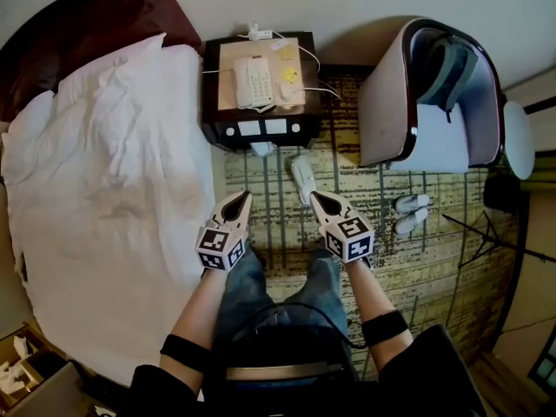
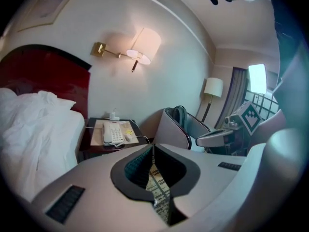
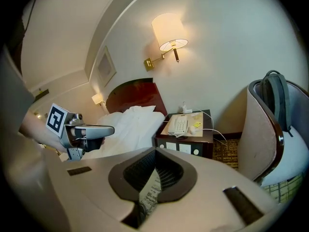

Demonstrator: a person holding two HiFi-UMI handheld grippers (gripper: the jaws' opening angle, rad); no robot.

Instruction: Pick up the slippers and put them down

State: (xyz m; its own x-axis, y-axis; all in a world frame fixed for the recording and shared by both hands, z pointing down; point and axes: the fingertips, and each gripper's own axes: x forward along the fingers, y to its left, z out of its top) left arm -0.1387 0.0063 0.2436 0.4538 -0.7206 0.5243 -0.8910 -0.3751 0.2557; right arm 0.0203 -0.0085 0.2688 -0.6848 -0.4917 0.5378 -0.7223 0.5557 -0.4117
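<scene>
The left gripper (image 1: 242, 197) and right gripper (image 1: 315, 197), both clenched empty, hover over patterned beige carpet (image 1: 434, 268) bearing three white fabric slippers: a single slipper (image 1: 302, 177) near the dark wooden nightstand (image 1: 213, 102), a pair (image 1: 413, 203) beside the grey curved armchair (image 1: 382, 102).

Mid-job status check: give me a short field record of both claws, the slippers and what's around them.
left claw: shut, empty, over the carpet beside the bed
right claw: shut, empty, tip next to the single slipper in the head view; height above it unclear
single slipper: white, on the carpet in front of the nightstand, not held
white pair: likely slippers, side by side near the armchair
nightstand top: telephone
armchair seat: backpack
task status: nothing picked up yet
</scene>
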